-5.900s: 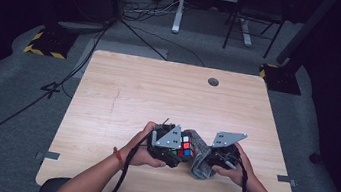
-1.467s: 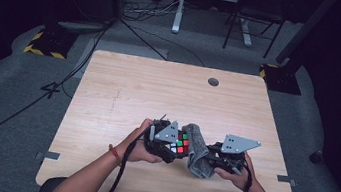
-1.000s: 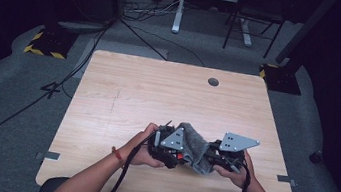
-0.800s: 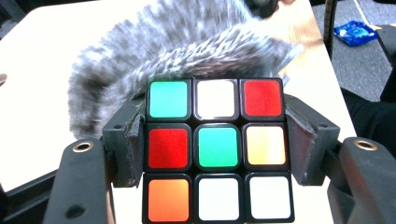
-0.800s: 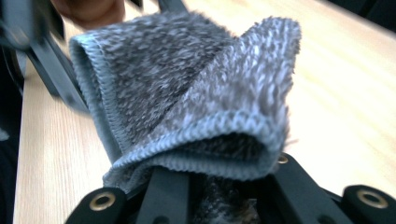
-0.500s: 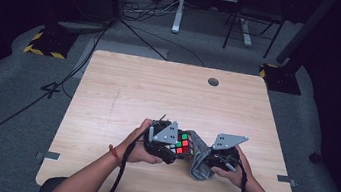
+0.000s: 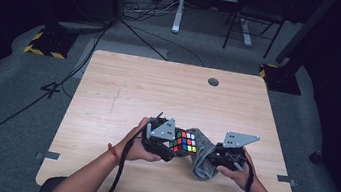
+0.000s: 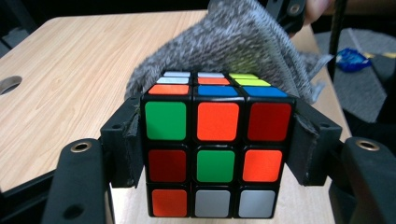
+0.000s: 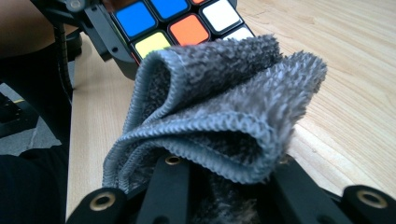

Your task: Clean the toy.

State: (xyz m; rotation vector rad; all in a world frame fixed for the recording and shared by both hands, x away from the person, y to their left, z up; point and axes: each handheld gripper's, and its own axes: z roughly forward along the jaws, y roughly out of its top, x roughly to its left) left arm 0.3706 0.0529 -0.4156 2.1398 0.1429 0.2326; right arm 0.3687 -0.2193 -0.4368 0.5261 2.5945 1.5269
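room: dark | floor (image 7: 19,80): grey carpet, cables | table (image 7: 158,94): light wood | desk legs (image 7: 178,6) behind

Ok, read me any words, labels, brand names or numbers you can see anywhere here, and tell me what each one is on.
None can be read.
Puzzle cube: plain colour stickers, no logo or lettering.
Grey cloth: no tag or print.
Blue wrapper on the floor: too small and blurred to read.
Yellow-and-black striped floor marker: a hazard pattern only, no words.
Table: bare wood grain, no markings.

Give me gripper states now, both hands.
Left gripper: shut on the puzzle cube.
Right gripper: shut on the grey cloth.
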